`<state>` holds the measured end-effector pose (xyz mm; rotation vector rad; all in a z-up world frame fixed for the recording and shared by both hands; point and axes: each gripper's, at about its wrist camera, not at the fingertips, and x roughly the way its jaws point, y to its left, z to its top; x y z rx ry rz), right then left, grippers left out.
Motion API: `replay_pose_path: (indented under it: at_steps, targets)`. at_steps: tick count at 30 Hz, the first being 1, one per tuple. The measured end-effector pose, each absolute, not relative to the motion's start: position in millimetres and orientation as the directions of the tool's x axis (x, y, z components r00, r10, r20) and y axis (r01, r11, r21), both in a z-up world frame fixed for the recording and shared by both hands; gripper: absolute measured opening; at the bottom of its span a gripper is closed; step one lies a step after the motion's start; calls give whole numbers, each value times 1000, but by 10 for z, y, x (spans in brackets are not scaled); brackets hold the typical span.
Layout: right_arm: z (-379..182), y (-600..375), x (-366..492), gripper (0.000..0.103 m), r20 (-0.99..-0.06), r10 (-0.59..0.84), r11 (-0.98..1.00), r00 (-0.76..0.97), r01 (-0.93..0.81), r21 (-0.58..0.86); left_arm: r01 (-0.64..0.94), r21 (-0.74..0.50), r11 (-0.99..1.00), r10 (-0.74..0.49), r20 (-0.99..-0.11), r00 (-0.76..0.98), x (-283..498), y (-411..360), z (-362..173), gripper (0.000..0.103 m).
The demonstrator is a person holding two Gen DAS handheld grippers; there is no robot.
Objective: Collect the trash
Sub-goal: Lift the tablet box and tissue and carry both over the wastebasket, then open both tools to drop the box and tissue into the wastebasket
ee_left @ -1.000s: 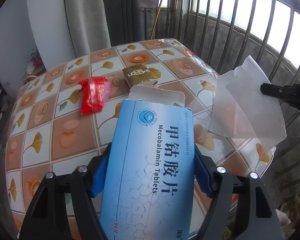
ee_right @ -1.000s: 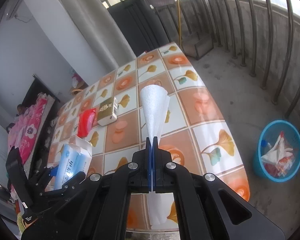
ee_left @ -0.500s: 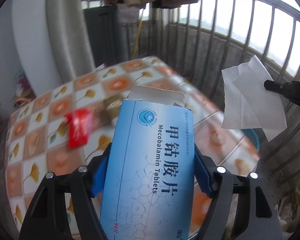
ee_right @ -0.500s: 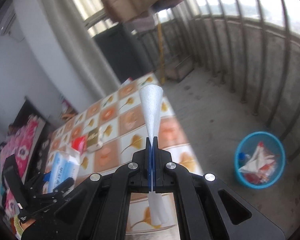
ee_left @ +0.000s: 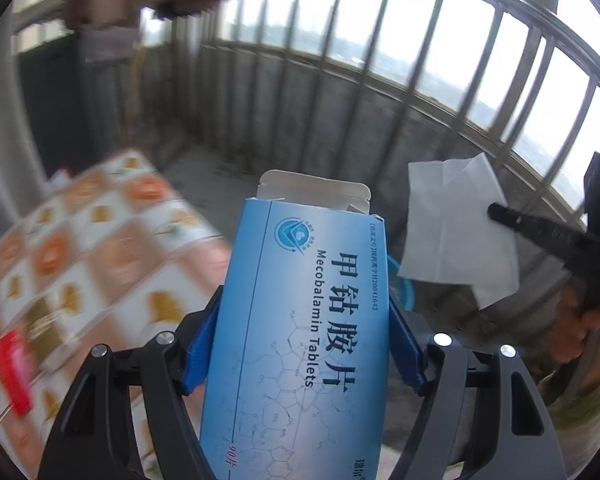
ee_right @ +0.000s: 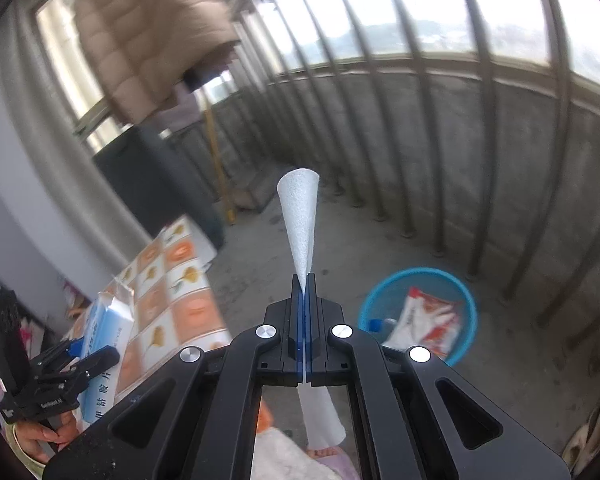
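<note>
Left gripper [ee_left: 300,344] clamped on the pill box [ee_left: 304,320], right gripper [ee_right: 304,280] pinching the tissue [ee_right: 300,220]. Bin [ee_right: 418,316] at 3 o'clock; tissue might drift and miss.

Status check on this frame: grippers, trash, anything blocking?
Left hand-held gripper shut on blue tablet box. Right hand-held gripper shut on tissue. Blue bin ahead, unobstructed.

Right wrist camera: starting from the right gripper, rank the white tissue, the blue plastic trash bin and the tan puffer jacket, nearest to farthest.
1. The white tissue, pinched in the right gripper itself, standing up at centre.
2. The blue plastic trash bin, on the concrete floor to the lower right.
3. The tan puffer jacket, hanging high at upper left, beyond the table.
</note>
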<state>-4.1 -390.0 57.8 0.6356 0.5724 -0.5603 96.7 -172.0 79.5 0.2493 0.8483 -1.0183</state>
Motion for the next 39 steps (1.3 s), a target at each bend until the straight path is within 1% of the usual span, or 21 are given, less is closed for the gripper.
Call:
replay_pose_path:
  at_steps: [5, 10, 13, 19, 26, 27, 28, 29, 31, 32, 34, 36, 38, 39]
  targets:
    - [303, -4236, -273, 0, -671, -322, 592, 668, 695, 408, 853, -277, 442, -641, -763, 84, 913, -2564, 592, 72]
    - [-37, -4542, -370, 0, -709, -296, 521, 641, 730, 442, 826, -386, 410, -585, -807, -87, 926, -3403, 206, 72]
    - [-306, -4718, -339, 0, -730, -259, 482, 633, 739, 471, 819, -391, 420, -533, -837, -125, 920, -3846, -42, 72]
    - [-588, -4975, -211, 0, -735, -200, 439, 648, 730, 524, 801, -396, 449, -463, -870, -171, 1026, -4462, -455, 72]
    - [-777, -5166, -94, 0, -730, -173, 404, 661, 724, 559, 787, -401, 469, -448, -876, -179, 1169, -4957, -726, 73]
    - [-837, -5196, -84, 2, -731, -163, 396, 662, 723, 567, 784, -396, 477, -445, -879, -173, 1180, -4978, -757, 73]
    - [-959, -5242, -65, 4, -739, -152, 377, 656, 730, 571, 778, -397, 488, -440, -881, -174, 1201, -5068, -838, 75]
    - [-1066, -5283, -63, 5, -747, -142, 361, 650, 736, 572, 771, -403, 492, -438, -881, -180, 1209, -5085, -897, 82]
    - [-1422, -5398, -20, 37, -783, -102, 322, 614, 765, 558, 753, -410, 515, -429, -884, -187, 1230, -5194, -1055, 84]
    - [-1534, -5423, -3, 40, -805, -91, 308, 586, 786, 537, 747, -408, 525, -423, -887, -186, 1235, -5220, -1111, 84]
    - [-1750, -5432, -52, 40, -852, -76, 278, 517, 832, 480, 734, -409, 543, -422, -888, -183, 1225, -5247, -1160, 84]
    - [-1746, -5406, -145, 40, -849, -83, 257, 521, 835, 487, 731, -421, 538, -437, -880, -185, 1192, -5224, -1106, 84]
    - [-1670, -5344, -282, 43, -841, -105, 243, 530, 834, 495, 749, -421, 512, -458, -871, -177, 1154, -5171, -972, 84]
    - [-1616, -5307, -354, 46, -840, -124, 239, 528, 837, 491, 760, -414, 502, -472, -867, -161, 1140, -5124, -872, 84]
